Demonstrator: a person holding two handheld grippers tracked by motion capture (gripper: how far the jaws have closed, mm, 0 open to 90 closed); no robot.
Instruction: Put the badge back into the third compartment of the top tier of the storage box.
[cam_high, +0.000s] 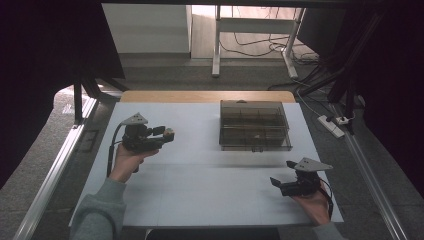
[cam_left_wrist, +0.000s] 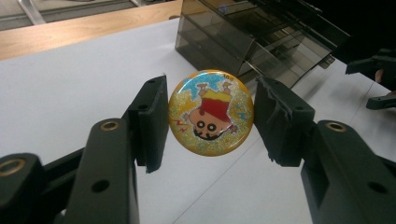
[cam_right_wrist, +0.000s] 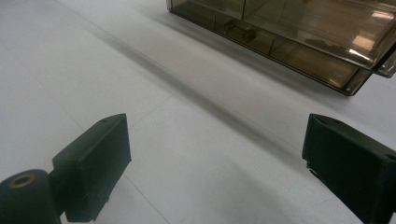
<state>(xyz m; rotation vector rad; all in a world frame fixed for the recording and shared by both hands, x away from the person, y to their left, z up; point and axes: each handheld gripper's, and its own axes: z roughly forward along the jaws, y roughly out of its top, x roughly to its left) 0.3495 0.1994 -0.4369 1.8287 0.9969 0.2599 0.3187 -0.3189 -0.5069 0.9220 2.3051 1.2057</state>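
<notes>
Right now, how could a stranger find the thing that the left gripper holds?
Start at the white table; left of the smoky box, the left gripper is raised. Between its jaws sits a round badge, glittery yellow with a cartoon child upside down.

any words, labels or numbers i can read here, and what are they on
No text reads clearly anywhere.
round badge held in the left gripper: a cartoon figure, upside down, with small red marks near the top rim and at the left, too small to read.
smoky plastic compartment box: no label visible.
white table: blank.
</notes>
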